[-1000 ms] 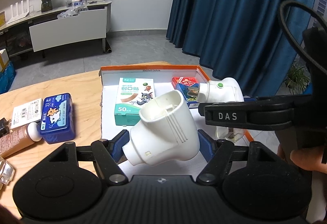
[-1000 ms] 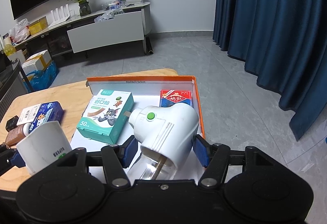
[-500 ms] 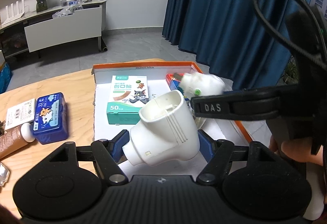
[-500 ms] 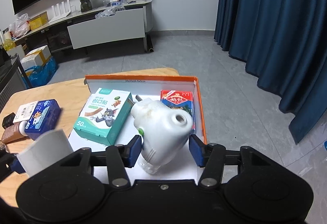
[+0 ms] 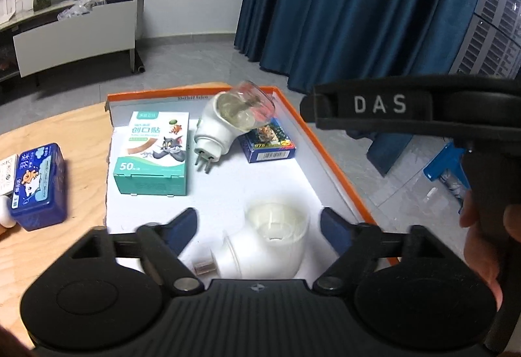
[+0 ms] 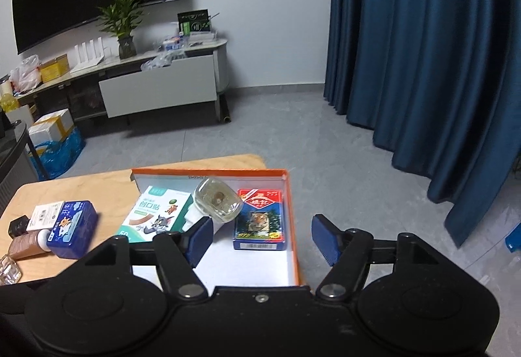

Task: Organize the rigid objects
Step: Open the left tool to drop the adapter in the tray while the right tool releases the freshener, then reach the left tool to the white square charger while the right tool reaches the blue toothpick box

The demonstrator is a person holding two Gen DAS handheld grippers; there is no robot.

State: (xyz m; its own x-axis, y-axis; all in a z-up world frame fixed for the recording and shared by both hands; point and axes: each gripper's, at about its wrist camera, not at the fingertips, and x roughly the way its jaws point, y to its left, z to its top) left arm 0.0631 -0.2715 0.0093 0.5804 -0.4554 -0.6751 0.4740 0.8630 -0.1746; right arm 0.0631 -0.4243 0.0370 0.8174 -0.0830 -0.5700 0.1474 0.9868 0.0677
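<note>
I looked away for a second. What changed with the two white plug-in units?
Both were let go. The left gripper opened over its empty unit in the tray; the right gripper released the bottled unit between bandage box and card deck, which stayed.

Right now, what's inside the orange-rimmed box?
Inside the orange-rimmed box: teal bandage carton, white plug-in vaporizer with clear bottle, blue playing-card pack, empty white vaporizer shell. The shell's base is hidden behind the left gripper.
</note>
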